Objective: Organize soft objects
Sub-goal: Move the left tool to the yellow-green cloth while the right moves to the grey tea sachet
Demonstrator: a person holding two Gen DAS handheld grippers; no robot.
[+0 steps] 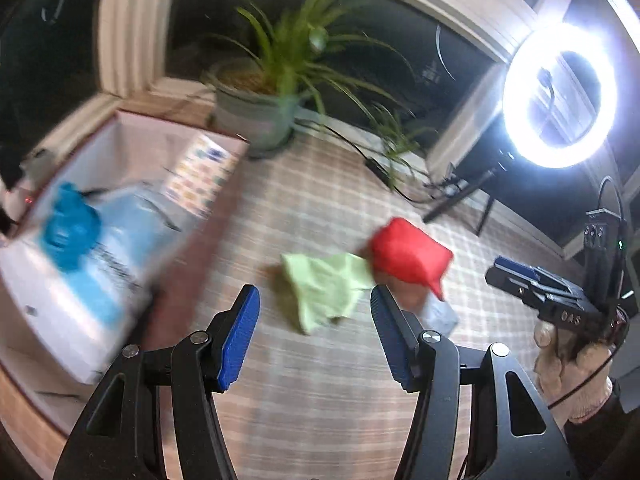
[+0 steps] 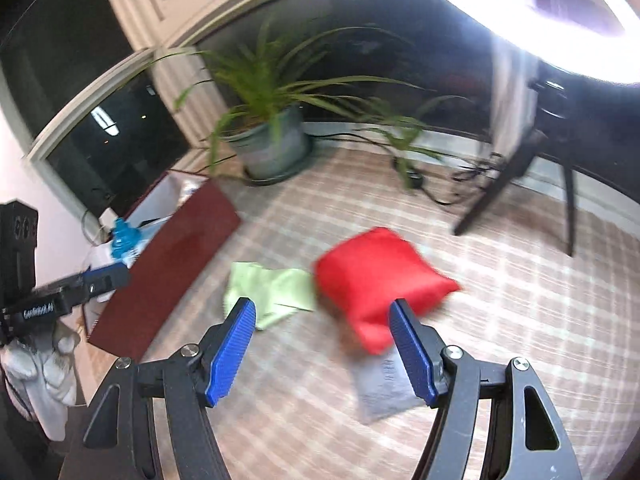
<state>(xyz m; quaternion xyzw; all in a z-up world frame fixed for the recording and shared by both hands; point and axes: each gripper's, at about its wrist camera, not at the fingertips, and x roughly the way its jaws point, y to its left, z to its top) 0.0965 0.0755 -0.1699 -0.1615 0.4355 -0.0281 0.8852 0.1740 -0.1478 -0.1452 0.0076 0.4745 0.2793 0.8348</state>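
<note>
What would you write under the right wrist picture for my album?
Open right gripper above a red pouch beside a green cloth on a checked tablecloth.

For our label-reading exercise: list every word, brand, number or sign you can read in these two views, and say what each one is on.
"OAS": on the right gripper, only partly legible.
White lettering on the left gripper: too blurred to read.
Dark print on the white and blue package in the box: blurred, unreadable.
Colourful sheet in the box: pictures only, too small to read.
Grey packet: faint print, unreadable.
</note>
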